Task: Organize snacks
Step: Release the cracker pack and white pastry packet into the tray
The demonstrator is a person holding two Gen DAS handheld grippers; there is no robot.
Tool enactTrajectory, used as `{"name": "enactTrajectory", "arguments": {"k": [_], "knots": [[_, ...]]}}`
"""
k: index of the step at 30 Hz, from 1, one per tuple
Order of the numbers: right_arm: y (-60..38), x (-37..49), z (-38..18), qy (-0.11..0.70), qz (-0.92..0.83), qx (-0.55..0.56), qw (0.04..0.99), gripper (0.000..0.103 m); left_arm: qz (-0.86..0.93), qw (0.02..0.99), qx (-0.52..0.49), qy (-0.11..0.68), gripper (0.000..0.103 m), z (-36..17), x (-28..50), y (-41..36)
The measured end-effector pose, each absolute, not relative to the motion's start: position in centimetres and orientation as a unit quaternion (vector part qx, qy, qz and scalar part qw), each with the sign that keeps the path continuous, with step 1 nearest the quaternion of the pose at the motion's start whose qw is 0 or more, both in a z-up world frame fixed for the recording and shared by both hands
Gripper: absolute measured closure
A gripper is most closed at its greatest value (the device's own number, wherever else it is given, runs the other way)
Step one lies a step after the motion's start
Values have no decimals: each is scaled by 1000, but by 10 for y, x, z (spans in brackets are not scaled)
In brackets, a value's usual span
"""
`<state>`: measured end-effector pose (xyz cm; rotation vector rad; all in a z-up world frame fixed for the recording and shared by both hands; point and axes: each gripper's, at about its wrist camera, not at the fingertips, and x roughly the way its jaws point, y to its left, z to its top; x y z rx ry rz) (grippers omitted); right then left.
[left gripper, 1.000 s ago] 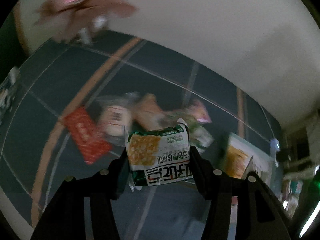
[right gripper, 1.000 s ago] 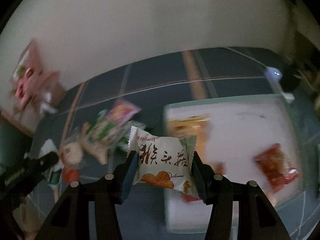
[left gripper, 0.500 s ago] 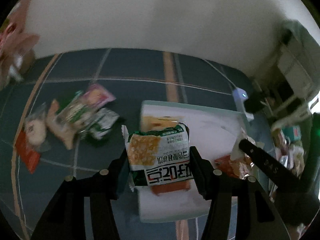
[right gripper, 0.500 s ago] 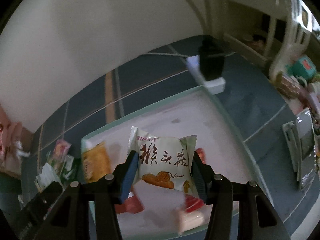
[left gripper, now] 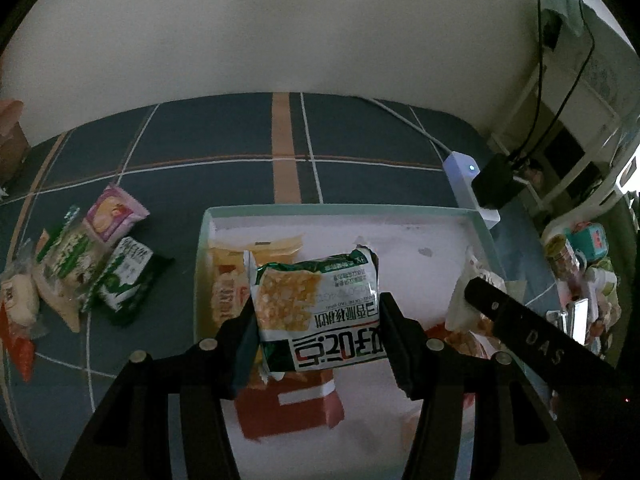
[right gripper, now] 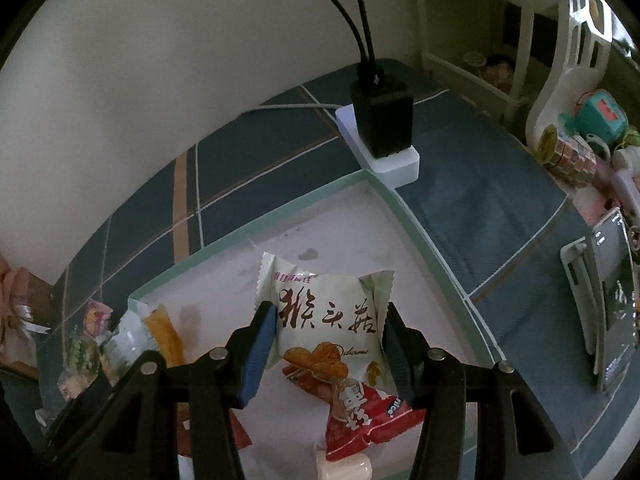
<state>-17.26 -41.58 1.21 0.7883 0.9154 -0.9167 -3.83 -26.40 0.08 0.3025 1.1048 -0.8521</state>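
My left gripper is shut on a green and white snack packet, held over the near part of a pale tray with a mint rim. My right gripper is shut on a white snack packet with brown lettering, also above the tray's mint rim. In the tray lie a yellow packet, a red packet and another red packet. The right gripper's arm shows at the right of the left wrist view.
Several loose snack packets lie on the dark blue checked cloth left of the tray. A white power strip with a black plug sits just beyond the tray's far corner. Toys and clutter fill the right side. A pale wall stands behind.
Both grippers have swung to the right from the loose pile over to the tray, each still holding its packet. Both views have rolled level and the tray now fills the foreground.
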Motion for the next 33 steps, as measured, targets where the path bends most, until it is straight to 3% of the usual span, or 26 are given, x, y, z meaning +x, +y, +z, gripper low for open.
{"name": "enactTrajectory", "arguments": {"k": [15,17,19,20,25,28,33], "knots": [[-417,-174,7,419,-416,365,721,45,-391,757,128,507,43,12,-27,-261],[-416,-174,9,422,-418,360,720,44,-383,760,131,509,39,16,-23,-258],[-414,-172,10,427,-418,354,719,38,-363,764,137,515,21,19,-16,-253],[-413,-172,11,429,-417,353,719,35,-352,767,140,518,19,19,-13,-250],[-405,-166,13,443,-410,339,722,21,-311,777,150,526,17,21,2,-233],[-400,-163,15,451,-408,334,720,20,-290,781,149,532,7,20,10,-223],[-387,-158,19,460,-401,328,721,20,-253,787,162,539,4,15,23,-205]]}}
